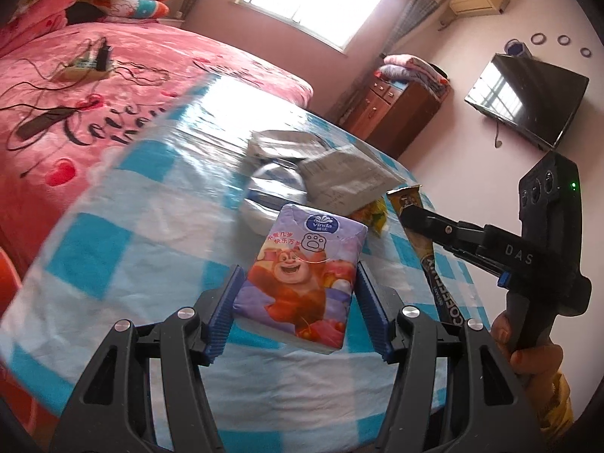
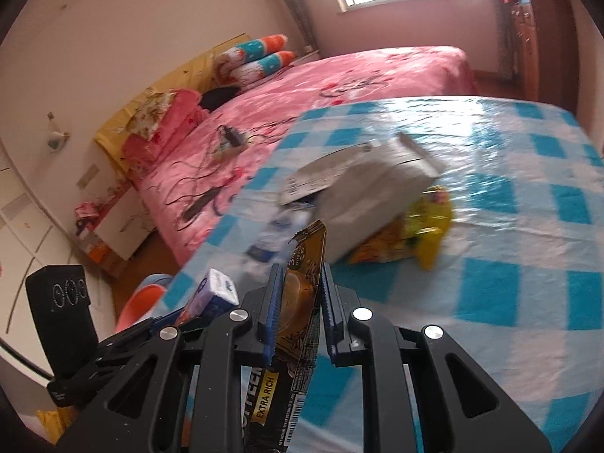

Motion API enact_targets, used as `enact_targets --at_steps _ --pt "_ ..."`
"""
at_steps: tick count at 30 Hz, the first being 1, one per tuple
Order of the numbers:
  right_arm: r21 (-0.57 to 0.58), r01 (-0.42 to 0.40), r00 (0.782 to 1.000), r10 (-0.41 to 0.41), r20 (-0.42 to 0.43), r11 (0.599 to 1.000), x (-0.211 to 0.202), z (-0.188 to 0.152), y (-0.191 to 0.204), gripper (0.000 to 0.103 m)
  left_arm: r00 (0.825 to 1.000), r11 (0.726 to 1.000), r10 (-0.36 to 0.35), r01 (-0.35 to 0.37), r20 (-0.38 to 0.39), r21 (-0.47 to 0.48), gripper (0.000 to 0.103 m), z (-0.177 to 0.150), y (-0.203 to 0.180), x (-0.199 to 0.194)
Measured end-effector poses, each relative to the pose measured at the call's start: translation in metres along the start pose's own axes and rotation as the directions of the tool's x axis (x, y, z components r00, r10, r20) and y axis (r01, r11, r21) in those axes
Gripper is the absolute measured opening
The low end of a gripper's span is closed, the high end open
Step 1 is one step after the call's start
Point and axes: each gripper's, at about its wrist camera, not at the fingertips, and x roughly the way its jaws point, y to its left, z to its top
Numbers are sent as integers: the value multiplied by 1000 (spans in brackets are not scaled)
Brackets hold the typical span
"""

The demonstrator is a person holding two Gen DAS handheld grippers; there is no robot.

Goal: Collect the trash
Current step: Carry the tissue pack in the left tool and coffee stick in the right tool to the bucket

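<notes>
Your left gripper clamps the tissue pack, your right pinches the sachet; lift both clear of the table's edge, squeezing steadily.

The left tongs are built of black plastic arms with cut-out slots, silver round screws and blue ribbed pads. The right tongs are made alike, and "DAS" is printed in white on their black body, where a green light is lit. A yellow sleeve is worn at the wrist.
</notes>
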Motion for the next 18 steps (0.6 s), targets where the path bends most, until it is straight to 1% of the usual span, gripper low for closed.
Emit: enact_targets --at_steps 6,10,14,18 --pt "-57 -86 995 82 -61 995 24 -1 49 21 997 998 62 -61 35 -31 60 0 30 -30" --pt "-117 -159 983 146 -110 980 44 -3 93 21 990 990 126 -121 61 -75 61 -2 58 -53" --pt "-172 -216 970 190 -153 961 64 -3 133 21 974 971 214 -203 78 -127 61 -7 92 -79" --pt "-213 -265 954 224 -199 940 85 -7 169 21 950 939 302 -282 79 -195 60 -16 128 -103"
